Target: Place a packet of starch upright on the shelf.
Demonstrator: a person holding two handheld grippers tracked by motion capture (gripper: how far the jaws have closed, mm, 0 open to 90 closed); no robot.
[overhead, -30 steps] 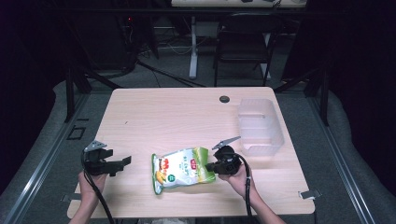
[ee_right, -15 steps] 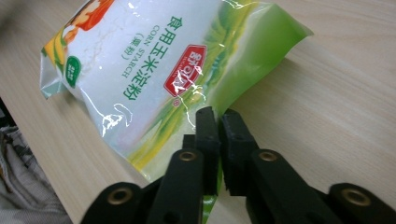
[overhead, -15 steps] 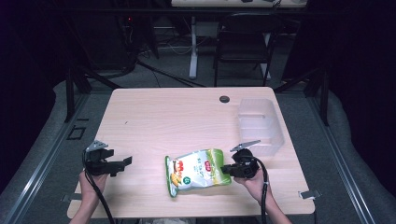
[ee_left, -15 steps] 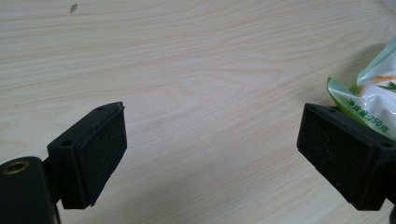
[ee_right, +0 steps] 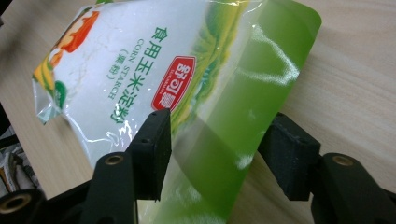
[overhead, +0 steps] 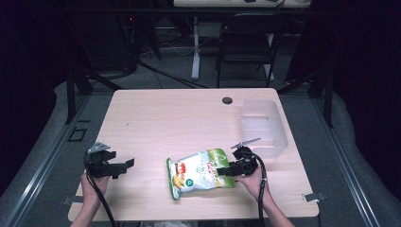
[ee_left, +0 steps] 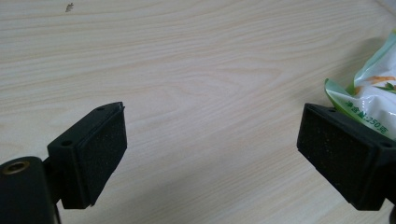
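Note:
A green and white corn starch bag lies flat on the wooden table, near the front edge. My right gripper sits at the bag's green right end. In the right gripper view the bag runs between the jaws of that gripper. They have just been opening and the pads stand off the film. My left gripper rests at the front left, open with nothing in it, pointing toward the bag. In the left gripper view its jaws are wide apart, with the bag's corner at the right.
A clear plastic bin stands at the table's right, just beyond my right gripper. A dark cable hole sits near the far edge. Bare tabletop stretches across the middle and left. A chair and desk legs stand behind the table.
The right gripper carried the bag to the right and closer to the front edge, then its jaws spread apart. The left gripper stayed where it was.

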